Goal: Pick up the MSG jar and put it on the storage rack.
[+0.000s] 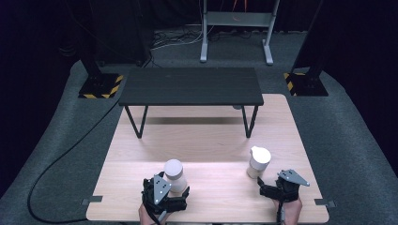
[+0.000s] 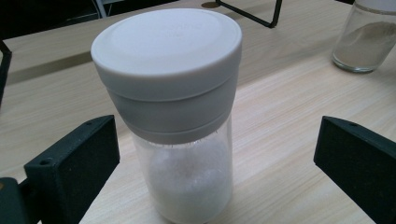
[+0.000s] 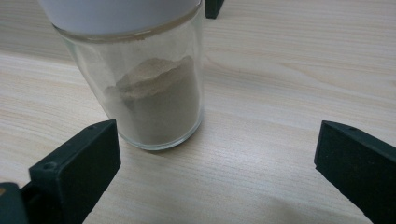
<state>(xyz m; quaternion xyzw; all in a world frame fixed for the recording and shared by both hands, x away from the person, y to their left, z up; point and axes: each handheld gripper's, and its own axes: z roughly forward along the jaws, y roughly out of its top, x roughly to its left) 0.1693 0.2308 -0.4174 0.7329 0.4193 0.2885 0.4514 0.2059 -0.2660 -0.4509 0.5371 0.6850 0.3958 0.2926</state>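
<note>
Reaching for two jars at the near edge of the table (image 1: 206,140), both grippers have their jaws wide apart. The left gripper (image 2: 215,154) already straddles the white-powder jar (image 2: 187,140); closing squarely on the glass below the grey lid (image 2: 166,51) looks safest. The right gripper (image 3: 215,158) should move forward first, since the tan-powder jar (image 3: 149,93) stands just ahead of its jaws, about half full.

White-lidded clear shaker (image 2: 177,116) of white grains, clear jar (image 3: 149,93) of tan powder, black tools, pale wood-grain table (image 1: 211,140).
</note>
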